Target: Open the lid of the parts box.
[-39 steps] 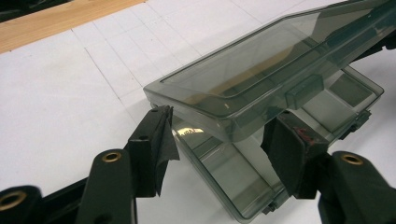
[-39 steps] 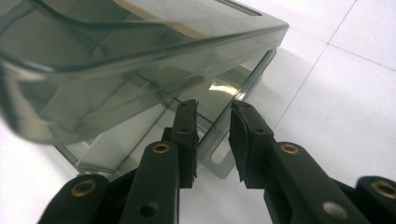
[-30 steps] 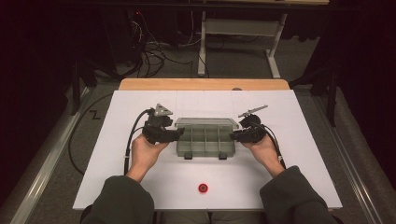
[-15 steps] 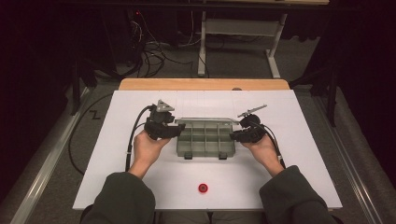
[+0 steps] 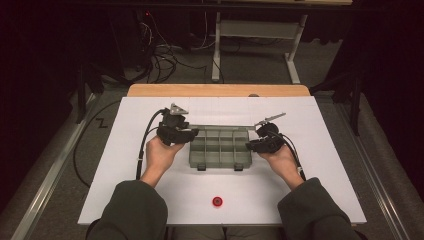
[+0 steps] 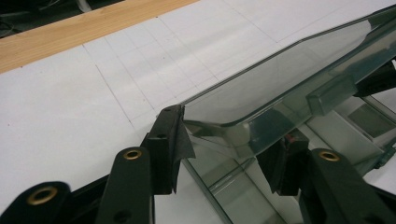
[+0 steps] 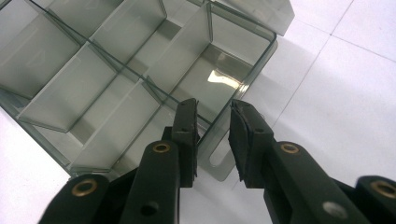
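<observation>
Box (image 5: pixel 220 147) clear smoky plastic w/ divided compartments, lid (image 6: pixel 280 79) half-raised

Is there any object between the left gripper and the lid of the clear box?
Nothing visible is. In the left gripper view the lid's corner already sits between the jaws of the left gripper, which have just been closing. The red piece lies on the table, well away.

Compartment box (image 5: pixel 220 147) mid-table (image 5: pixel 330 150), small knob (image 5: pixel 217 201) before it near the person
</observation>
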Action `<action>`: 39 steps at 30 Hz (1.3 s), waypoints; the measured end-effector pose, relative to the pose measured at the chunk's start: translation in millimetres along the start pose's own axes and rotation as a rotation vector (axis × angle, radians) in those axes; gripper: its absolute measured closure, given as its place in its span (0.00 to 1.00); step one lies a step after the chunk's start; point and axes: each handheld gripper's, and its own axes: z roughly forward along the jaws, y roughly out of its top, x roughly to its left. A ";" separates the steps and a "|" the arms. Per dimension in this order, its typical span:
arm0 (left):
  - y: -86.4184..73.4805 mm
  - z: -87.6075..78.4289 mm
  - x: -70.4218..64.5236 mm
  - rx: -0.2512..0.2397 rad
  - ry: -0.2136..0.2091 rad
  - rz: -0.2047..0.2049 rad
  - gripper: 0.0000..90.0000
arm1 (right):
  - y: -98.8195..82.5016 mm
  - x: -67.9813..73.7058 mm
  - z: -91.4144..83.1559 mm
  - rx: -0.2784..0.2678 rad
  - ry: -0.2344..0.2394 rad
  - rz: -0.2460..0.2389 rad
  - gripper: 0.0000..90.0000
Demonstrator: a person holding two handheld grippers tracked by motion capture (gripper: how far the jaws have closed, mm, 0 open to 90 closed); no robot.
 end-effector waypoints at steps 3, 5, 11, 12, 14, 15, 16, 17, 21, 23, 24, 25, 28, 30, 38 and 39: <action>0.4 1.3 1.3 0.001 0.000 -0.005 0.61 | 0.0 -1.1 0.1 0.000 0.006 -0.001 0.82; 0.3 2.6 2.7 0.004 -0.002 -0.010 0.63 | -0.1 -1.0 0.0 0.000 0.005 -0.001 0.82; 1.5 5.3 6.2 -0.003 -0.007 -0.028 0.64 | 0.0 -0.7 0.0 0.002 0.004 0.000 0.82; 1.8 5.7 6.4 -0.002 -0.006 -0.028 0.65 | 0.0 -0.8 0.0 0.002 0.004 0.000 0.82; 2.4 6.3 6.9 -0.004 -0.002 -0.026 0.65 | -0.1 -0.7 0.0 0.001 0.004 0.001 0.82; 2.8 6.5 7.1 -0.005 0.000 -0.026 0.66 | -0.2 -0.7 0.1 0.000 0.003 0.001 0.82; 3.4 6.9 7.5 -0.006 0.002 -0.028 0.66 | -0.2 -0.8 0.1 -0.001 0.004 0.000 0.82; 3.8 7.2 7.9 -0.007 0.002 -0.028 0.66 | -0.1 -0.8 0.0 0.000 0.004 0.001 0.82; 5.9 7.5 10.2 0.006 0.004 -0.019 0.68 | -0.1 -0.8 0.0 0.001 0.004 0.000 0.82; 6.4 8.3 10.6 0.002 0.001 -0.035 0.68 | -0.1 -1.1 0.0 0.001 0.005 0.001 0.82; 6.5 9.4 9.8 -0.010 0.000 -0.057 0.69 | 0.0 -1.2 0.1 0.002 0.006 0.001 0.82; 7.0 9.2 12.2 -0.001 0.006 -0.038 0.71 | 0.1 -1.4 0.1 0.002 0.006 0.000 0.82; 7.8 10.4 15.1 0.004 0.005 -0.044 0.74 | 0.0 -1.5 0.1 0.001 0.007 0.001 0.82; 8.9 10.2 16.8 0.022 0.007 -0.027 0.75 | 0.1 -1.4 0.0 0.003 0.007 0.001 0.82; 10.1 18.2 22.3 0.030 0.016 -0.040 0.79 | 0.4 -1.8 0.0 0.006 0.009 0.002 0.82; 9.9 19.7 22.6 0.032 0.017 -0.043 0.80 | 0.4 -1.8 0.0 0.006 0.009 0.003 0.82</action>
